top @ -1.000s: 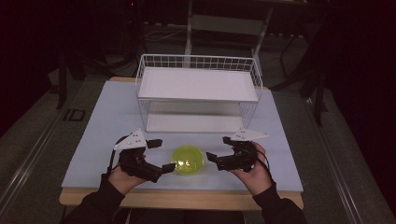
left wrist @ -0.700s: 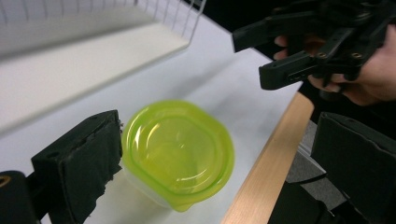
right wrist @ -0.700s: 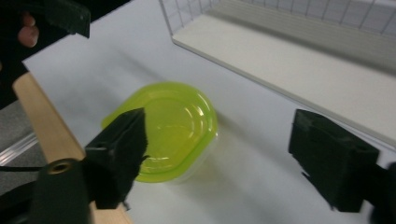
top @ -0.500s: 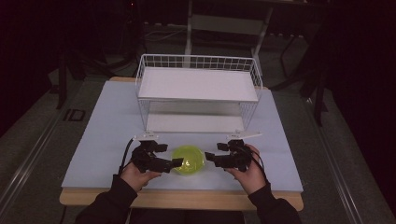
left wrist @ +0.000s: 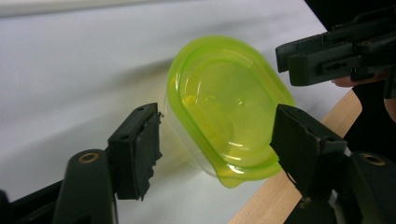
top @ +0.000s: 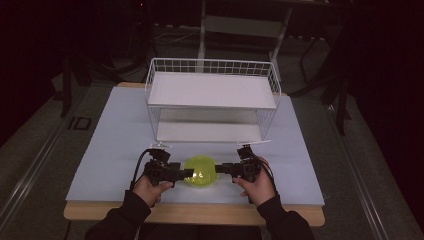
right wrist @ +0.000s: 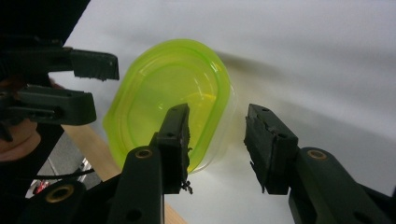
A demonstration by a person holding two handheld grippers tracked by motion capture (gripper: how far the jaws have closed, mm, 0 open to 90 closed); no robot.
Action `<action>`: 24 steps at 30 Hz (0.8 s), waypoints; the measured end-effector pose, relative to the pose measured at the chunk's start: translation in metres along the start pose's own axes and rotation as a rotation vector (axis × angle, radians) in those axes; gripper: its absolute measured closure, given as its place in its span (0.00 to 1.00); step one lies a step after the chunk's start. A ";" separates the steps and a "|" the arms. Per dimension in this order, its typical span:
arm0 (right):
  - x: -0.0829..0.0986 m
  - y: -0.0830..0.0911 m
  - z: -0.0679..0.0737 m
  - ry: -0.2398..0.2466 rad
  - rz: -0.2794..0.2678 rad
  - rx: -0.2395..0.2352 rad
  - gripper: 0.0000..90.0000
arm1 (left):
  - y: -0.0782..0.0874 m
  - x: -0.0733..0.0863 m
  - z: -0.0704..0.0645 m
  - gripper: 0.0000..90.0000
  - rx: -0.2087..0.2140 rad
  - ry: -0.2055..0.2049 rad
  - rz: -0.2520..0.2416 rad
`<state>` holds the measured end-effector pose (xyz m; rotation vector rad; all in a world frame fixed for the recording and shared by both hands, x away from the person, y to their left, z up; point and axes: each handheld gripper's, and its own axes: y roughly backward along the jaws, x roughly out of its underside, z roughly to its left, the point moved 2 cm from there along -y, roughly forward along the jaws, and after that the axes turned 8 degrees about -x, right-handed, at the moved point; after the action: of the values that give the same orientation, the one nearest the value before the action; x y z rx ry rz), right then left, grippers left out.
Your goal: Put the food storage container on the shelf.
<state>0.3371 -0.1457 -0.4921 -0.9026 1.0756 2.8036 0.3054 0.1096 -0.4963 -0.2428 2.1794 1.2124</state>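
A yellow-green plastic container (top: 200,171) with a matching lid lies on the pale table (top: 120,135) near its front edge. My left gripper (top: 189,173) reaches it from the left, my right gripper (top: 220,168) from the right. In the left gripper view the container (left wrist: 224,102) sits between the open jaws of my left gripper (left wrist: 217,144), neither pad touching it. In the right gripper view my right gripper (right wrist: 219,144) is open. One of its jaws hangs over the container (right wrist: 168,93) and its lid, the other outside the rim.
A white wire rack (top: 212,90) with two shelves stands at the back middle of the table. The wooden front edge (top: 190,212) runs close behind the hands. Bare table lies to the left and right of the grippers.
Both grippers have moved inward and down from either side, and their tips now flank the container. The container has stayed in place.
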 end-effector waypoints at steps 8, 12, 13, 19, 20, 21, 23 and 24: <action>0.000 -0.005 -0.002 -0.032 0.030 0.010 0.73 | -0.007 0.003 0.009 0.55 0.011 0.066 0.051; 0.002 -0.010 0.000 -0.033 0.048 0.015 0.76 | -0.011 0.007 0.009 0.62 0.034 0.072 0.075; 0.002 -0.010 0.000 -0.033 0.048 0.015 0.76 | -0.011 0.007 0.009 0.67 0.034 0.072 0.075; 0.005 -0.009 0.005 -0.049 0.037 -0.011 0.86 | -0.008 0.006 0.006 0.79 0.042 0.094 0.114; 0.005 -0.008 0.006 -0.046 0.025 -0.010 0.87 | -0.007 0.006 0.006 0.80 0.036 0.098 0.113; 0.005 -0.006 0.009 -0.039 0.020 -0.008 0.89 | -0.005 0.007 0.006 0.84 0.029 0.105 0.102; 0.005 -0.004 0.015 -0.002 0.018 0.014 0.89 | -0.002 0.006 0.006 0.88 0.030 0.117 0.088; 0.005 -0.004 0.015 -0.002 0.018 0.014 0.89 | -0.002 0.006 0.006 0.89 0.030 0.117 0.088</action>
<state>0.3261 -0.1341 -0.4886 -0.8939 1.1070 2.8070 0.3045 0.1143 -0.5040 -0.2116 2.3293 1.2407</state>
